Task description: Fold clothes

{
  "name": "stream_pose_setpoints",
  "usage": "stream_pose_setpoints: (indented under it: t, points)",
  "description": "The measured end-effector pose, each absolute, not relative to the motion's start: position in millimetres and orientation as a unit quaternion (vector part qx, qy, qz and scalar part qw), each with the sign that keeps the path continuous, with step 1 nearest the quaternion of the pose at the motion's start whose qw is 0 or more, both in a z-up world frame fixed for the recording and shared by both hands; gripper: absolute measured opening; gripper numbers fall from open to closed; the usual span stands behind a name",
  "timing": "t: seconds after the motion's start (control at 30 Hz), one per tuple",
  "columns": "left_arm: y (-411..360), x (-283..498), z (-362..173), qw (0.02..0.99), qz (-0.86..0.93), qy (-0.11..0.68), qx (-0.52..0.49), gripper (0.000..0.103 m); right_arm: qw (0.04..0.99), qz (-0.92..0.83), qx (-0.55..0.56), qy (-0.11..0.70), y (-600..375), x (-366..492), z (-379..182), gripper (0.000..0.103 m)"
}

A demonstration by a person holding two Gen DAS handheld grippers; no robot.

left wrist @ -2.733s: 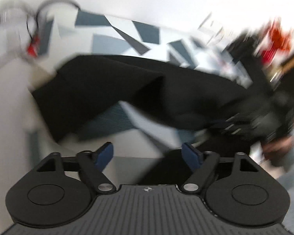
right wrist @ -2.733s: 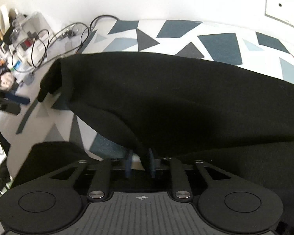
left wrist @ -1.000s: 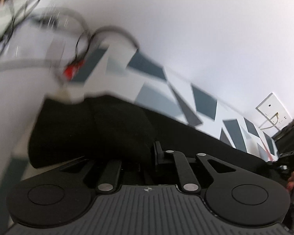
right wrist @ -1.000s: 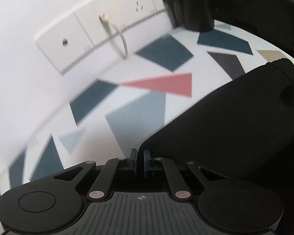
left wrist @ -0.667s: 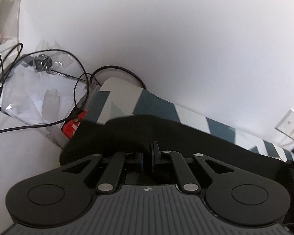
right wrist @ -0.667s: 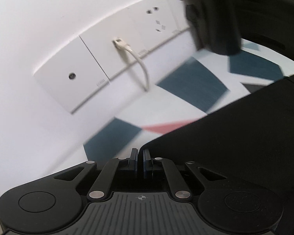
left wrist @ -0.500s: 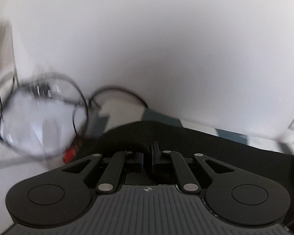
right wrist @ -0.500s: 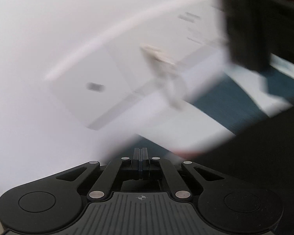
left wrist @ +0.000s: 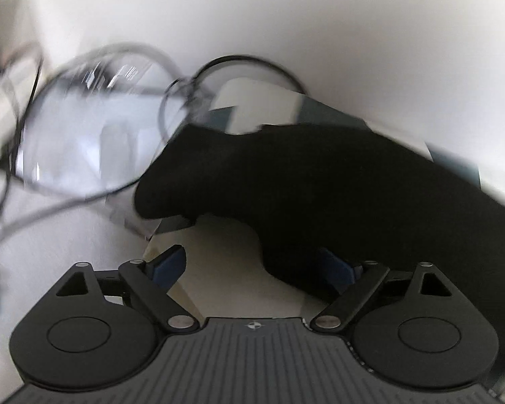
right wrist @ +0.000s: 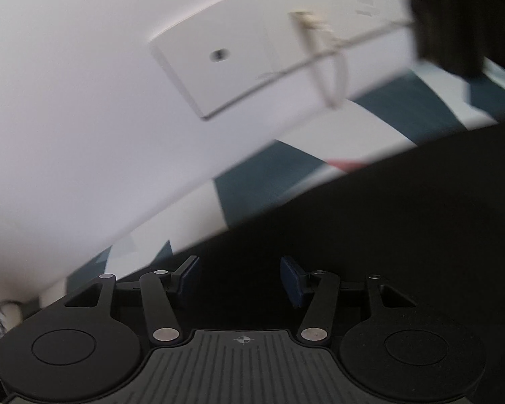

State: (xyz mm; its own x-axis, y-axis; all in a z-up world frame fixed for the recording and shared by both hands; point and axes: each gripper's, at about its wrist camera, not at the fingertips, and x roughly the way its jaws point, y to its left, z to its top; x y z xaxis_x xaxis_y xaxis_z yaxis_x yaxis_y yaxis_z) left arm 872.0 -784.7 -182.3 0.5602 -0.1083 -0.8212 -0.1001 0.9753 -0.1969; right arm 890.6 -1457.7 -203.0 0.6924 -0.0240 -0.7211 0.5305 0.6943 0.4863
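A black garment [left wrist: 320, 185] lies on a cloth with blue-grey triangles [left wrist: 259, 101]. Its left end bulges ahead of my left gripper [left wrist: 252, 264], which is open; a fold of the fabric overlaps the right blue pad [left wrist: 336, 269]. In the right wrist view the same black garment [right wrist: 370, 229] fills the lower right. My right gripper [right wrist: 240, 277] is open just above its edge, pads apart, holding nothing.
Black cables [left wrist: 94, 101] and clear plastic bags [left wrist: 70, 141] lie left of the garment. A white wall [left wrist: 286, 17] stands close behind. White wall sockets [right wrist: 239, 57] with a plugged white cable [right wrist: 333, 60] and a dark object [right wrist: 454, 17] are near the right gripper.
Both grippers were shut on the garment's edge half a second ago and have now opened, letting it go. The garment has dropped onto the cloth. Both views are blurred by motion.
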Motion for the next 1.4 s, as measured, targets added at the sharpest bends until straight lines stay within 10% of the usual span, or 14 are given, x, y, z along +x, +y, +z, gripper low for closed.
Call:
stream_pose_setpoints:
  t: [0.13, 0.17, 0.2, 0.23, 0.33, 0.4, 0.5, 1.4]
  points:
    - [-757, 882, -193, 0.866, 0.019, 0.419, -0.274, 0.084, 0.841, -0.163, 0.396, 0.330, -1462, 840, -198, 0.057]
    - [-755, 884, -195, 0.866, 0.019, 0.404, -0.294, 0.074, 0.838, -0.161, 0.405, 0.329, -1459, 833, -200, 0.060]
    - [-759, 887, -191, 0.872, 0.010, 0.394, -0.291, 0.033, 0.834, -0.161, 0.412, 0.329, -1457, 827, -203, 0.060]
    - [-764, 890, -186, 0.879, -0.002, 0.386, -0.280, 0.018, 0.830, -0.160, 0.417, 0.333, -1452, 823, -206, 0.060]
    - [-795, 877, -135, 0.948, -0.013, 0.281, -0.152, 0.016, 0.824, -0.154, 0.426, 0.341, -1439, 818, -212, 0.060]
    - [-808, 863, -113, 0.967, -0.036, 0.228, -0.106, 0.025, 0.827, -0.140, 0.420, 0.345, -1427, 815, -211, 0.060]
    - [-810, 872, -116, 0.947, -0.006, 0.311, -0.086, 0.101, 0.829, -0.131, 0.411, 0.356, -1413, 815, -208, 0.060]
    - [-944, 636, -152, 0.821, -0.353, 0.447, 0.040, 0.101, 0.751, -0.395, 0.466, 0.251, -1492, 516, -174, 0.065]
